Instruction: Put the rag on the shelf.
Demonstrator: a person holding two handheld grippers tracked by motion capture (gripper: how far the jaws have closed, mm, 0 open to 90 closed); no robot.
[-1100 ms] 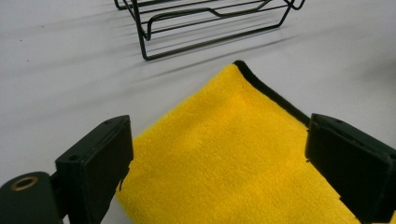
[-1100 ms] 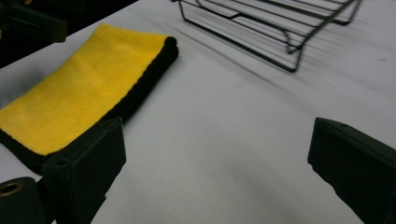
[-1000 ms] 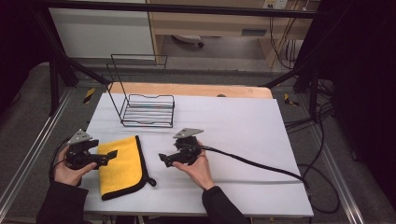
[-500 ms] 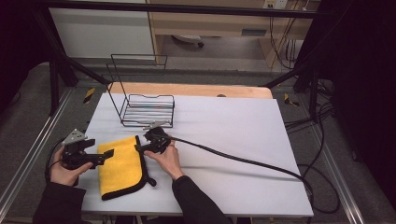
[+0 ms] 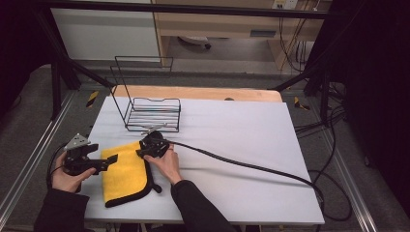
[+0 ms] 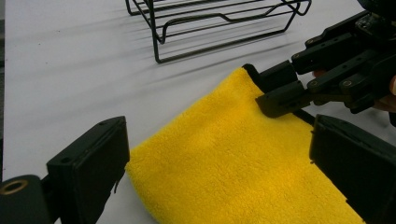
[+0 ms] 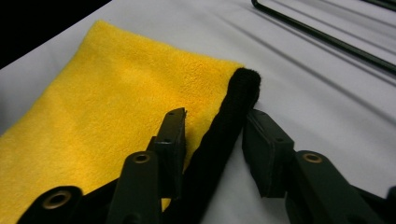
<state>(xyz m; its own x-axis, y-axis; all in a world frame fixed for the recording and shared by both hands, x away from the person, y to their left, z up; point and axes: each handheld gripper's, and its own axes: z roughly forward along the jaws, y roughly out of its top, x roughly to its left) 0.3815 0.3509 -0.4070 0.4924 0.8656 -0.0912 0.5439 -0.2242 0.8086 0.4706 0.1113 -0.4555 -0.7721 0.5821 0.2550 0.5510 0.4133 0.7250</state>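
Now your right gripper (image 5: pixel 143 153) has slid from mid-table to the yellow microfiber cloth (image 5: pixel 124 170), lower left in the high view. Its jaws have been closing around the cloth's black-trimmed corner (image 7: pixel 243 86), not yet pinching. Your left gripper (image 5: pixel 112 159) hovers released over the opposite edge.

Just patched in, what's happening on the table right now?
A person works a hand-held gripper in each hand over a folded yellow cloth with a black edge on the white table. The right hand-held gripper straddles the cloth's black edge near its far corner; its jaws have just been closing, with the edge between them, though a gap shows at one pad. The left hand-held gripper sits open at the cloth's other side, not gripping. A black wire rack stands behind, untouched.
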